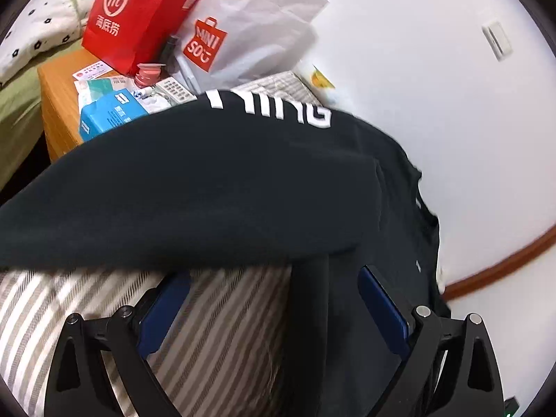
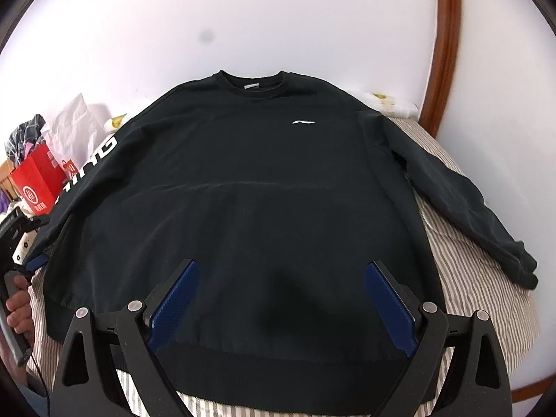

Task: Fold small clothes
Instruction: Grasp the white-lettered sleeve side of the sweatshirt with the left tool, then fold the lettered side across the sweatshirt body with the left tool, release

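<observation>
Here both tongs, left [image 1: 274,307] and right [image 2: 281,300], gape above the sweatshirt [image 2: 243,187] hem.

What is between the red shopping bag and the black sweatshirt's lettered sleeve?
In the left wrist view, clutter on a wooden bedside table: a blue tissue pack and a pink-capped bottle lie between the red Haidilao bag and the black sweatshirt.

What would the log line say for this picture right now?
stage: fold not begun | sweatshirt: flat on striped bed | left gripper: open, by sleeve | right gripper: open above hem
</observation>
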The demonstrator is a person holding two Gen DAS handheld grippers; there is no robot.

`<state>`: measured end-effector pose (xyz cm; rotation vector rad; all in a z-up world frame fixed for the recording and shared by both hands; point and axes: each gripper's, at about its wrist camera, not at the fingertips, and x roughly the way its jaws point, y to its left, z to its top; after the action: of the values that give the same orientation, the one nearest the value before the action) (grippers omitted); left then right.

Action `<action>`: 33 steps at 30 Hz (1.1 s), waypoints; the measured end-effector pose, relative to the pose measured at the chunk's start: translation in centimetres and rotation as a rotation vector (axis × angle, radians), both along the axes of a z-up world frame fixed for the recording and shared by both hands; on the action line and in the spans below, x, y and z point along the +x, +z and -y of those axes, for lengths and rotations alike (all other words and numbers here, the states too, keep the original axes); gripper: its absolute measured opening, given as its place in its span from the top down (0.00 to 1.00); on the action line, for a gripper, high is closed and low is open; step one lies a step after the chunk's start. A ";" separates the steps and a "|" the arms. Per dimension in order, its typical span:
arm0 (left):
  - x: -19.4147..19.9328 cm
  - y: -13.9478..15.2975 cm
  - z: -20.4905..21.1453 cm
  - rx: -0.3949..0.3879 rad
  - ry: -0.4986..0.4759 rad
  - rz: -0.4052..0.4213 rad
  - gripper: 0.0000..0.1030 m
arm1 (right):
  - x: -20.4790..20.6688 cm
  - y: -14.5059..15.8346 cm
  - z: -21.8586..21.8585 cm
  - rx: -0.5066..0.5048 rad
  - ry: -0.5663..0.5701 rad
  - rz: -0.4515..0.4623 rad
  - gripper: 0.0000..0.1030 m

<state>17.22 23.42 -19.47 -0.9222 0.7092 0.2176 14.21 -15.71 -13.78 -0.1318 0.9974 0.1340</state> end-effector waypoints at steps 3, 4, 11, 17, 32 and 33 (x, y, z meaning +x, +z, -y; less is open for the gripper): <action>0.9 0.0 -0.8 0.010 0.029 -0.020 0.10 | 0.8 -0.3 -0.3 -0.013 0.007 -0.002 0.08; 1.3 0.1 -0.8 0.028 0.037 -0.039 0.15 | 1.0 -0.4 -0.3 -0.022 0.005 -0.001 0.08; 3.8 1.2 -1.1 0.196 0.118 -0.204 0.86 | 1.5 -0.4 1.9 -0.030 -0.023 0.004 0.08; 6.5 7.2 1.7 0.375 0.032 -0.135 0.93 | 1.7 0.7 4.9 -0.027 -0.052 0.042 0.08; 18.4 10.9 24.5 0.695 -0.463 0.028 0.93 | 1.0 0.6 11.7 -0.071 -0.183 0.034 0.08; 18.3 9.8 25.6 0.704 -0.496 0.012 0.93 | 0.9 0.4 11.9 -0.084 -0.186 0.030 0.08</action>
<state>35.50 -2.22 -9.63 -0.0657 0.7550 0.0112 15.11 -27.57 -13.37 -0.1163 0.9804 -0.0801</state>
